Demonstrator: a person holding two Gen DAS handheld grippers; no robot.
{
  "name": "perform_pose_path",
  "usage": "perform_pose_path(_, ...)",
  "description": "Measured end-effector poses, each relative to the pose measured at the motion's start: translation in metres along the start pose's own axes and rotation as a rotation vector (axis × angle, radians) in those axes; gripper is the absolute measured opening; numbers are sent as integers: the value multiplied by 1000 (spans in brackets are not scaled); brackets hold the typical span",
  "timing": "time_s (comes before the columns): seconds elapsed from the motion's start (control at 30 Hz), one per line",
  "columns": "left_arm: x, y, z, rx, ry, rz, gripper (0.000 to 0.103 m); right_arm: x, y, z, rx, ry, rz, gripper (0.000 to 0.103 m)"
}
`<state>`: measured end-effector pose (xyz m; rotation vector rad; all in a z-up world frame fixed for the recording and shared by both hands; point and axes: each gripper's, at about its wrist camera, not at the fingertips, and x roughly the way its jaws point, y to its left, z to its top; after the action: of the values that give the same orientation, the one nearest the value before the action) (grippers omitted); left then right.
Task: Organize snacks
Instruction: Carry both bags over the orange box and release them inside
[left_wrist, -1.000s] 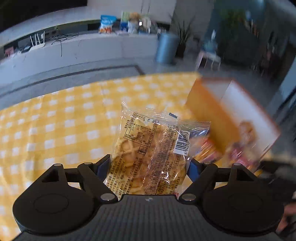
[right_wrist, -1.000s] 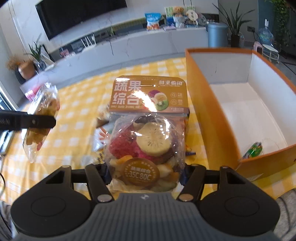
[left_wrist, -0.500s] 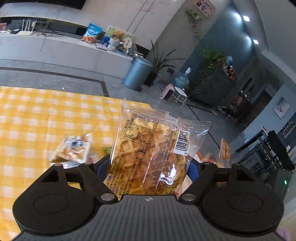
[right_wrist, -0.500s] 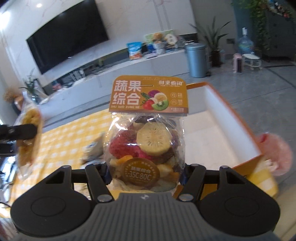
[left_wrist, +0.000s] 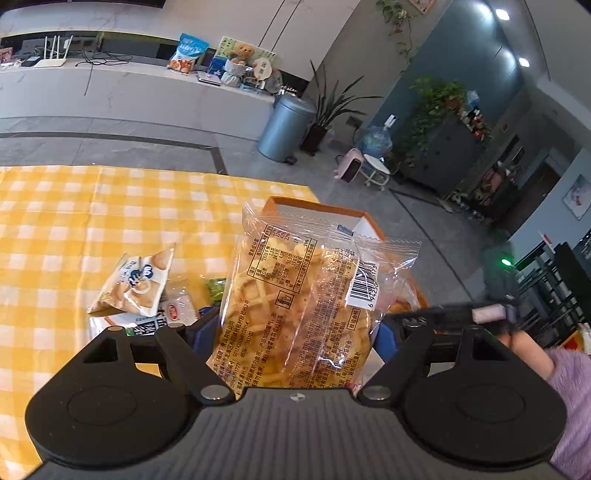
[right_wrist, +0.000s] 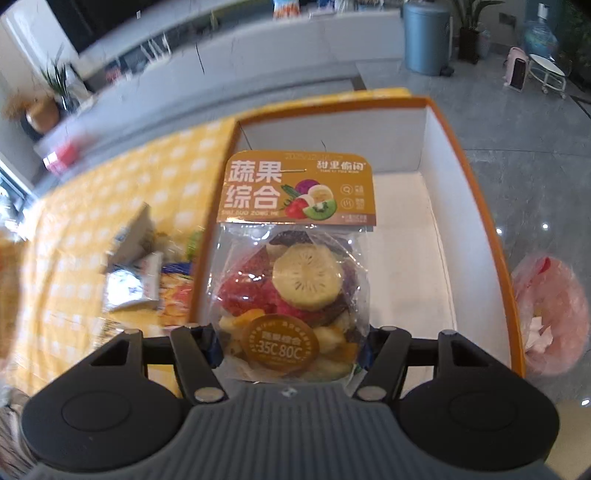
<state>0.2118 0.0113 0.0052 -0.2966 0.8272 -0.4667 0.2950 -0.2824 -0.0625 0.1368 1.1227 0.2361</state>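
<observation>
Left wrist view: your left hand-held gripper (left_wrist: 295, 332) is closed on a clear plastic packet of yellow lattice-shaped waffle crackers (left_wrist: 306, 306), which stands upright between the blue pads. Ahead of the left hand-held gripper and below the packet lies the bench, covered by a yellow-and-white checked cloth (left_wrist: 92, 221). Just ahead and to the left of the jaws lies a white-and-cream biscuit bag (left_wrist: 135, 282), resting on a small heap of other wrappers. Directly behind the held packet rises the far corner of an orange-rimmed cardboard box with white inner walls (left_wrist: 332, 216). At the right edge, beside the gripper, you see a hand in a fuzzy lilac sleeve (left_wrist: 569, 387).

Right wrist view: your right hand-held gripper (right_wrist: 291, 350) is clamped on a clear pouch of mixed dried fruit and vegetable slices with an orange printed header card (right_wrist: 291, 266), also upright. The pouch hangs over the open orange-rimmed box (right_wrist: 476, 229), whose white floor shows beyond and to the right of the jaws. To the left of the right hand-held gripper, outside the box wall, the heap of loose snack packets (right_wrist: 140, 273) lies blurred on the checked cloth. To the right, beyond the box, a pink translucent bag (right_wrist: 550, 314) sits on the grey floor.
</observation>
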Motion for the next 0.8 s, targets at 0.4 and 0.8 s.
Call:
perform_pose_path(0.4, 16, 3, -4, 0, 41, 33, 93, 115, -12, 29, -47, 391, -42, 62)
perform_pose_path(0.8, 7, 9, -7, 1, 44, 43, 93, 112, -8, 11, -30, 482, -12, 65)
